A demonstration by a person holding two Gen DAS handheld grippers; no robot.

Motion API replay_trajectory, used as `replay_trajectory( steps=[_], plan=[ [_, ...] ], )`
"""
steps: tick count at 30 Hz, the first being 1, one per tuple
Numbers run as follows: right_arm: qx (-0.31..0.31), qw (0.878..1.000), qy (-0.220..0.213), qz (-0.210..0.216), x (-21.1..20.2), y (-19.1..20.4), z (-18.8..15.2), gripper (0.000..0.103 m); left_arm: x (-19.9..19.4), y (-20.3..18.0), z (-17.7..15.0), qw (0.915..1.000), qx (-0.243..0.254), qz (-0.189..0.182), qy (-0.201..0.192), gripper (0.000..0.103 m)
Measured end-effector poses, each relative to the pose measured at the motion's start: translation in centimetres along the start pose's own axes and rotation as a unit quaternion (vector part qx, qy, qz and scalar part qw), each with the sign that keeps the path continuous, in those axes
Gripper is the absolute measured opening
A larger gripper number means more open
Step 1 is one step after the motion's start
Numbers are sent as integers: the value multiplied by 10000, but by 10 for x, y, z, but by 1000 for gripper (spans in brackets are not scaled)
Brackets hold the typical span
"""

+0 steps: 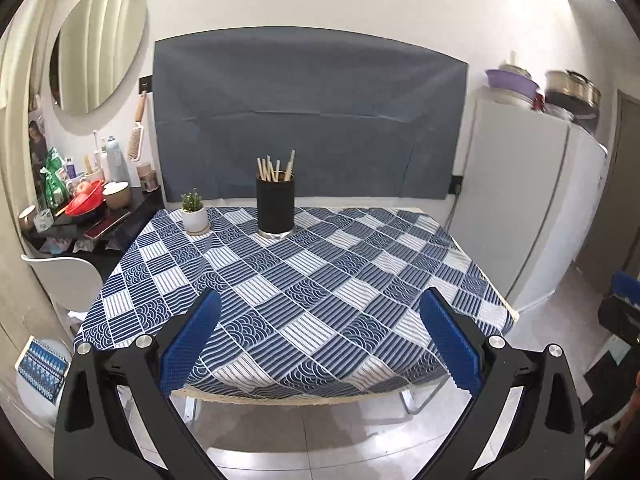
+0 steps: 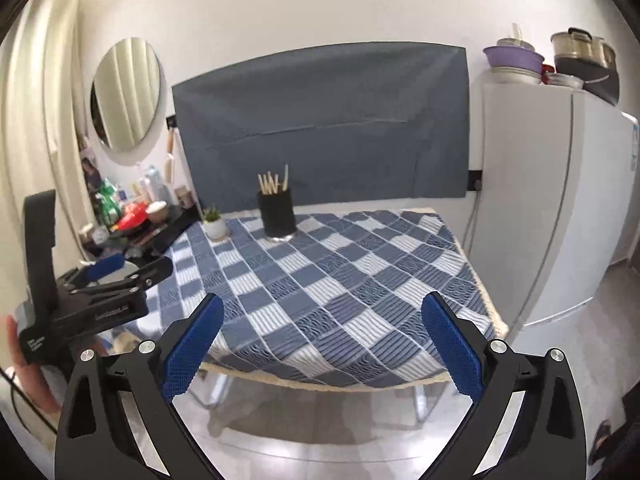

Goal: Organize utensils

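Two grippers hang out in front of the near edge of the table (image 1: 472, 280), both well short of anything on it. Its top is covered by a blue-and-white patchwork cloth (image 1: 304, 280), and a grey sheet (image 1: 308, 120) is pinned to the wall behind. To the right stands a white fridge (image 2: 540, 208) with pots (image 2: 580, 56) stacked on top; to the left a cluttered dark side table (image 1: 116, 224) sits under a round mirror (image 1: 98, 46). The left gripper (image 1: 320, 344) has its jaws spread wide with nothing between the blue pads (image 1: 188, 348), only cloth showing in the gap. The right gripper (image 2: 320, 348) is just the same, jaws wide and empty. In the right wrist view the left gripper (image 2: 100, 272) also shows from the side, held in a hand (image 2: 24, 364) at the left edge. Near the far edge of the table stands a black cylindrical holder (image 1: 275, 204), upright, with a bunch of pale wooden chopsticks (image 1: 275, 168) standing in it, tips up. Just left of it is a small potted plant (image 1: 193, 212) in a white pot on a coaster.
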State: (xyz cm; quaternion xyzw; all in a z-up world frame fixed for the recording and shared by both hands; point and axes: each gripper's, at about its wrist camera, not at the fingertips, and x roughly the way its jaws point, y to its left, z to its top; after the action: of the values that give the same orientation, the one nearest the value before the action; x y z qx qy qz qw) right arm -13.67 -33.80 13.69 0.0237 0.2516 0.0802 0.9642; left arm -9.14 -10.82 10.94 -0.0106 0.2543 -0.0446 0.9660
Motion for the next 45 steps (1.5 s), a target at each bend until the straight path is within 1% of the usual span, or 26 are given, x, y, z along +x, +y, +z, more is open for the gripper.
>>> replay_trajectory(
  steps=[2,4,6,8,11,13,15,16,19,26,29,33,39,45],
  plan=[
    [-54,9999,-75,-101,-5,1,-4,95,-4,-6,-7,9999,107,-72,25,97],
    [-50,9999,-86,-70,-7,2,-5,95,-10,-9,-13,9998,187,-98,5,97],
    [-12,9999,-87,-61,-10,4,-6,95,-14,-7,-15,9997,164,-160,51,97],
    [-38,10000,-65,-27,-11,8,-6,95,-18,-5,-17,9997,213,-122,26,97],
    [-56,9999,-55,-92,-14,14,-7,95,-21,-1,-20,9996,212,-168,36,97],
    [-60,10000,-44,-41,-16,20,-8,95,-22,3,-22,9996,194,-218,36,97],
    [-103,9999,-66,-44,-18,25,-9,95,-22,4,-24,9996,265,-133,2,97],
    [-114,9999,-76,-52,-18,28,-9,95,-22,5,-26,9994,316,-157,-10,97],
    [-80,10000,-50,-1,-19,33,-9,95,-21,9,-28,9994,268,-234,11,97],
    [-88,9999,21,-99,-19,40,-8,95,-16,15,-30,9991,173,-382,81,97],
    [-92,9998,34,-165,-17,44,-7,95,-12,18,-31,9991,224,-352,59,97],
    [4,9999,94,-59,-11,47,-4,95,-6,24,-33,9990,193,-395,72,97],
    [11,9997,104,-223,3,55,0,95,11,37,-31,9984,230,-511,103,97],
    [48,9996,150,-241,22,64,3,95,27,52,-23,9984,238,-517,56,97]
  ],
)
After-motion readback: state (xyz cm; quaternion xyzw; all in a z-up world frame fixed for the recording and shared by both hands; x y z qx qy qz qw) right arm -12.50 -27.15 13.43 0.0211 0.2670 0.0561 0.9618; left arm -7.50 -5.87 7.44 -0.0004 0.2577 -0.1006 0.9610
